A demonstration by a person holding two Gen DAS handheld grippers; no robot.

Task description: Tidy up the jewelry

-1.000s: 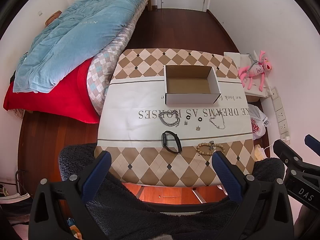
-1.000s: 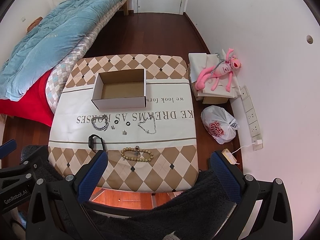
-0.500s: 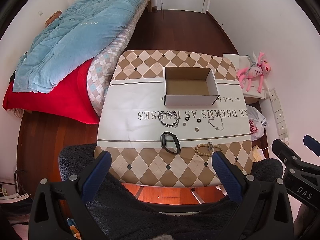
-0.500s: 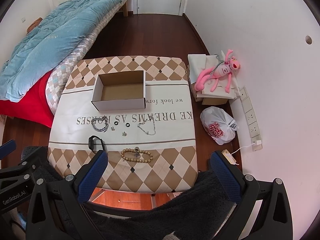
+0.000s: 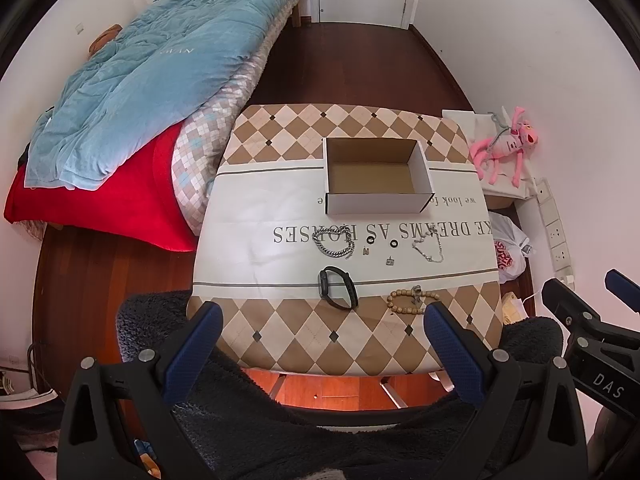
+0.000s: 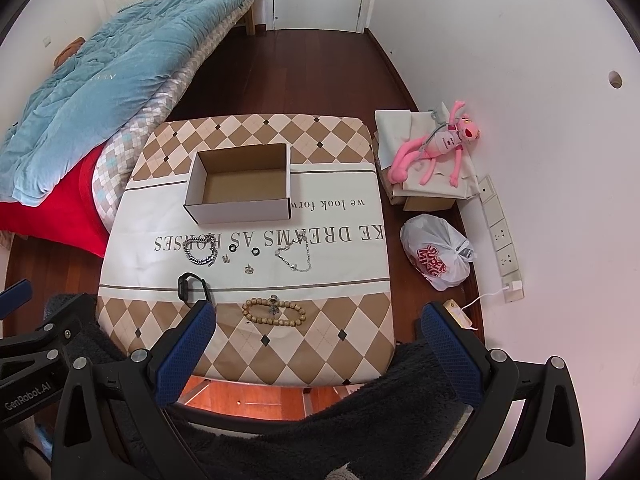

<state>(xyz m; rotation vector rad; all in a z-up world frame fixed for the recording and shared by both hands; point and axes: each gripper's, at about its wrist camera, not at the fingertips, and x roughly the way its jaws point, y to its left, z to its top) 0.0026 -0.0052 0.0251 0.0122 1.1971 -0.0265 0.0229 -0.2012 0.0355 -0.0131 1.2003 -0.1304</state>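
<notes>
An open white cardboard box [image 5: 376,176] [image 6: 240,188] stands empty on the patterned table [image 5: 280,208] [image 6: 340,240]. In front of it lie a chunky silver chain [image 5: 334,242] [image 6: 200,250], two black rings [image 5: 369,240] [image 6: 254,252], small charms [image 5: 390,261], a thin silver bracelet [image 5: 430,246] [image 6: 296,254], a black band [image 5: 338,288] [image 6: 191,286] and a wooden bead bracelet [image 5: 410,302] [image 6: 274,312]. My left gripper [image 5: 320,318] and my right gripper [image 6: 316,318] hover high over the near table edge, both open and holding nothing.
A bed with a blue quilt [image 5: 152,68] and a red sheet lies at the left. A pink plush toy [image 6: 440,148] on folded cloth and a white plastic bag [image 6: 438,256] sit by the right wall. Dark fuzzy fabric [image 5: 280,420] lies below the grippers.
Both grippers have drifted slightly up and back, so the table looks a little smaller. The jewellery and the box have stayed where they were.
</notes>
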